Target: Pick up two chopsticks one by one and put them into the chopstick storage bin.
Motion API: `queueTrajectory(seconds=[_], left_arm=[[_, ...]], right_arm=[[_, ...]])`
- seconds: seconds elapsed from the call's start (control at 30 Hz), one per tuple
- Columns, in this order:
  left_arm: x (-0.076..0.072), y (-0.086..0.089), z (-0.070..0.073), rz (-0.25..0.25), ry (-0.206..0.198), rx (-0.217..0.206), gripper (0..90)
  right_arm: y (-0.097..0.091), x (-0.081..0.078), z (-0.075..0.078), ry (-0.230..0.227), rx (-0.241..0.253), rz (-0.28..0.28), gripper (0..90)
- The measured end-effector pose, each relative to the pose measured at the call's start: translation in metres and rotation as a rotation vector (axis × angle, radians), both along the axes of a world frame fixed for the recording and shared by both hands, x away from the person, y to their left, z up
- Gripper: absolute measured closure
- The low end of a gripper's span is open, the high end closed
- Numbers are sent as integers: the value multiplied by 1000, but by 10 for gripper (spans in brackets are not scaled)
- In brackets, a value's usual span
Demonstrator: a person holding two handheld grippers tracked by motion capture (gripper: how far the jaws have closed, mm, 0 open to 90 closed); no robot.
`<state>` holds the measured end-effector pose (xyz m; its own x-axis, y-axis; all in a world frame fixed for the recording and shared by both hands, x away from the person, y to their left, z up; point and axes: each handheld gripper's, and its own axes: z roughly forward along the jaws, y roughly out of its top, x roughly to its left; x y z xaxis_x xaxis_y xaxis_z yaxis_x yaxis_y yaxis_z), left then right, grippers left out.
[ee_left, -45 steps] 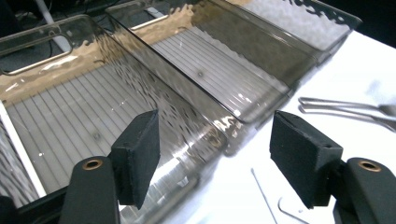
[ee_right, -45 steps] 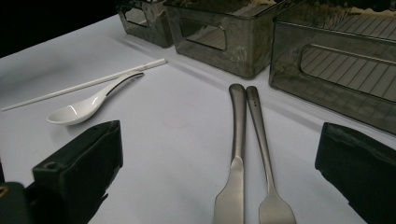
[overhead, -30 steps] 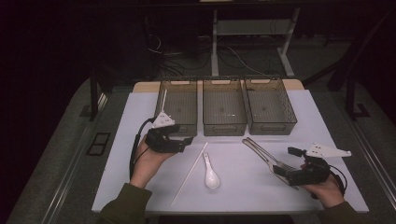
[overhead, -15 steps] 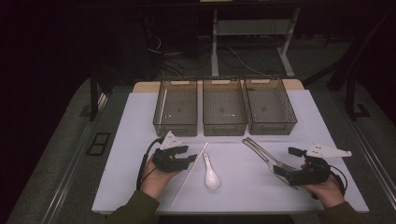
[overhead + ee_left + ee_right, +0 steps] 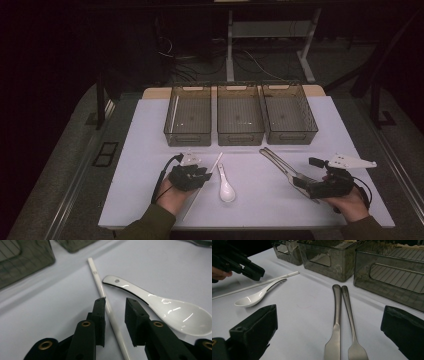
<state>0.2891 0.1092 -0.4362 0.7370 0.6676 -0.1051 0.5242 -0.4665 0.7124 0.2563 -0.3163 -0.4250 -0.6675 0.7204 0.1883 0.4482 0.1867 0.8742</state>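
Chopstick [image 5: 103,293] is straddled lengthwise-on by the left gripper [image 5: 115,301], jaws just closing, not yet pinching; spoon [image 5: 162,307] sits just beside, toward the desk's middle.

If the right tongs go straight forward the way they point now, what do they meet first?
Probably the two metal utensils lying side by side on the table, between the widely open right tongs. Beyond them stands a dark bin; depth is unclear.

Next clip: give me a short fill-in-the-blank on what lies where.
The left gripper has its jaws on either side of the white ____.
Beside that lies a white ceramic spoon.
Behind them stand ____ bins.
The metal utensils lie before the ____ gripper.
Missing: chopstick; three; right
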Motion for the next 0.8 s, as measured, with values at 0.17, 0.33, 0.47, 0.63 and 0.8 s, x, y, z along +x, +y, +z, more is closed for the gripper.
queueTrajectory(seconds=[0.17,0.33,0.47,0.63,0.8], left_arm=[[-1,-2,-3,-9,6,50,727],[-3,-5,-5,-15,8,81,751],[-4,-7,-6,-15,0,109,780],[-3,-7,-6,-20,-8,117,788],[-1,-3,-5,-15,-3,116,798]], right_arm=[[0,0,0,0,3,-4,9],[-1,0,0,-5,2,-3,9],[-1,0,1,-4,0,-1,9],[-1,-1,1,-3,0,-1,9],[0,-1,1,-2,0,0,9]])
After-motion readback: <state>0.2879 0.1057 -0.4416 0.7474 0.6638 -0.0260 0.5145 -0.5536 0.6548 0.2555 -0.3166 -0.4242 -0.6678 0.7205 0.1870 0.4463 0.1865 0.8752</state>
